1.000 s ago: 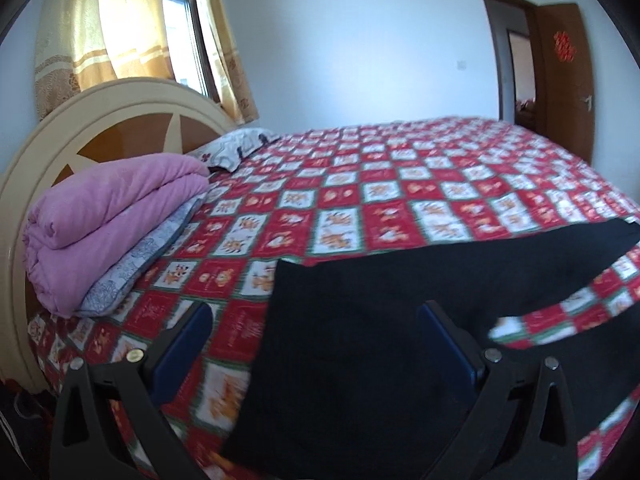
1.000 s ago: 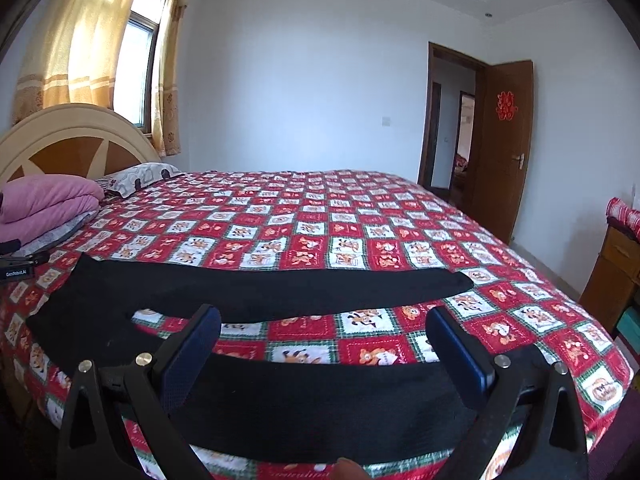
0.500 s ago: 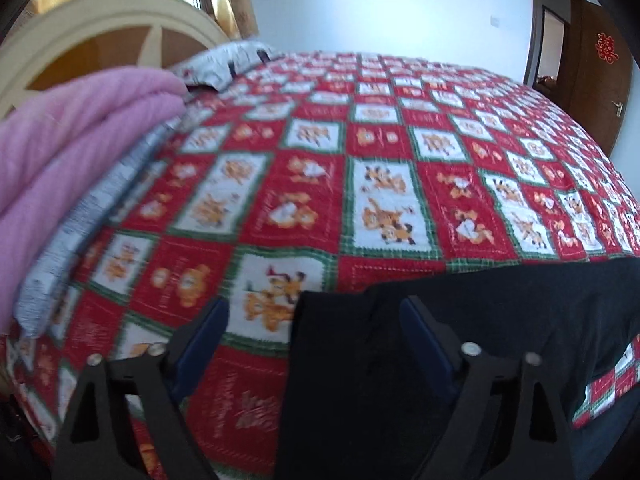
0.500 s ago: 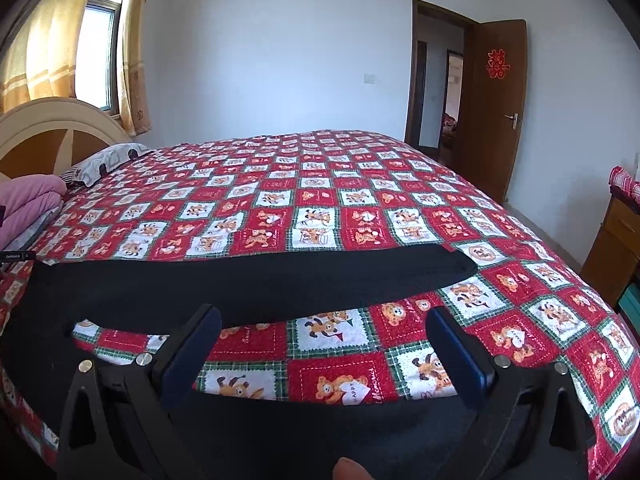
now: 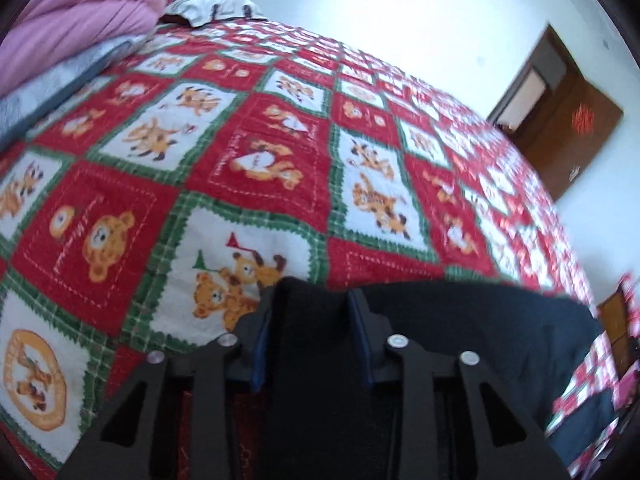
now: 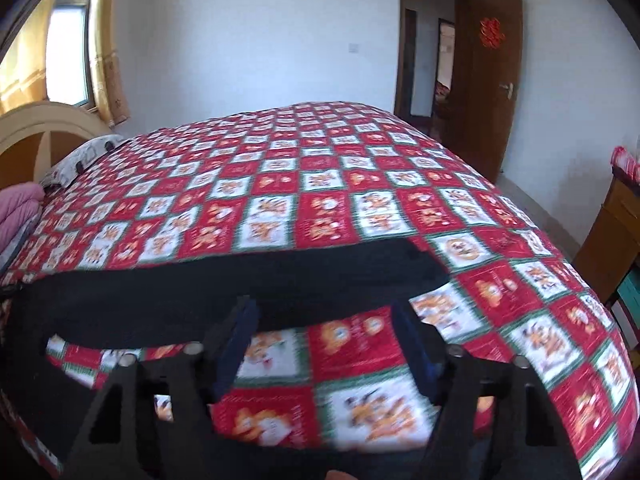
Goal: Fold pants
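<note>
Black pants (image 6: 240, 280) lie spread across a red, white and green patchwork quilt (image 5: 280, 140), the two legs apart with a strip of quilt between them. In the left wrist view, a corner of the pants (image 5: 460, 320) stands bunched between the blue pads of my left gripper (image 5: 310, 300). Its jaws are closing and the fabric fills the gap. My right gripper (image 6: 324, 308) hangs over the strip of quilt. Its jaws are closing too. The near edge of the far leg lies at its fingertips, and no pad presses on it.
A folded pink blanket (image 5: 72, 20) and a pillow (image 5: 208, 4) lie at the head of the bed by the headboard (image 6: 36, 136). An open brown door (image 6: 492, 80) is beyond the bed. A wooden cabinet (image 6: 608, 248) stands at the right.
My left gripper dropped towards the quilt, tilted down and narrowed around the pants' corner. My right gripper moved over the gap between the legs, and its jaws narrowed.
</note>
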A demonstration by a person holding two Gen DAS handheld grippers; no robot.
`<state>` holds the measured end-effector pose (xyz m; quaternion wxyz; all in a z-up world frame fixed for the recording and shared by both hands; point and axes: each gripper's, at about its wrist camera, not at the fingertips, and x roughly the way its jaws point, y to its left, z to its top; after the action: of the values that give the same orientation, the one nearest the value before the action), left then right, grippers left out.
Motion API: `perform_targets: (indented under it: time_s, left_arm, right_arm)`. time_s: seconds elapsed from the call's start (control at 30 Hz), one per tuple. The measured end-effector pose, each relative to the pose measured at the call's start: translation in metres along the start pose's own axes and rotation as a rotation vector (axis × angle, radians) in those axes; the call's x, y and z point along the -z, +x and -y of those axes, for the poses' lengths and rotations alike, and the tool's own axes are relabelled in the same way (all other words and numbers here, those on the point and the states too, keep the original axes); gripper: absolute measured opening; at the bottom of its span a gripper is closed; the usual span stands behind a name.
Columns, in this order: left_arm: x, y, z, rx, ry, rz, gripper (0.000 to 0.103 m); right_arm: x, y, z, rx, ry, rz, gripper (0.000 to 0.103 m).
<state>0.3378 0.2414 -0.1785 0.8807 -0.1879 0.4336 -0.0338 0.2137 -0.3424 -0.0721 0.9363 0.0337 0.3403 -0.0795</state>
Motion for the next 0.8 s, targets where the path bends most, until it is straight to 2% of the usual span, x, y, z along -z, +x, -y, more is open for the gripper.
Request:
perform_targets:
  time_s: [0.07, 0.1, 0.2, 0.27, 0.5, 0.63, 0.8]
  left_arm:
    - [0.0, 0.001, 0.008, -0.035, 0.035, 0.003, 0.031]
    - [0.0, 0.002, 0.015, -0.076, 0.072, 0.003, 0.031]
    - [-0.001, 0.008, 0.031, -0.176, 0.163, 0.005, 0.031]
    - [-0.003, 0.011, 0.033, -0.211, 0.196, 0.007, 0.031]
    - [-0.001, 0.013, 0.035, -0.247, 0.224, 0.012, 0.031]
    - [-0.002, 0.015, 0.035, -0.25, 0.229, 0.01, 0.031]
    - [-0.004, 0.017, 0.035, -0.253, 0.229, 0.003, 0.032]
  right_arm:
    - [-0.022, 0.013, 0.03, 0.027, 0.04, -0.013, 0.067]
    - [-0.033, 0.023, 0.045, 0.039, 0.063, -0.025, 0.067]
    - [-0.056, 0.057, 0.073, 0.053, 0.109, -0.082, 0.067]
    - [-0.068, 0.085, 0.084, 0.078, 0.11, -0.119, 0.067]
    - [-0.082, 0.182, 0.103, 0.026, 0.132, -0.251, 0.067]
    - [-0.082, 0.222, 0.109, -0.051, 0.18, -0.328, 0.067]
    - [-0.073, 0.245, 0.108, -0.114, 0.174, -0.411, 0.05]
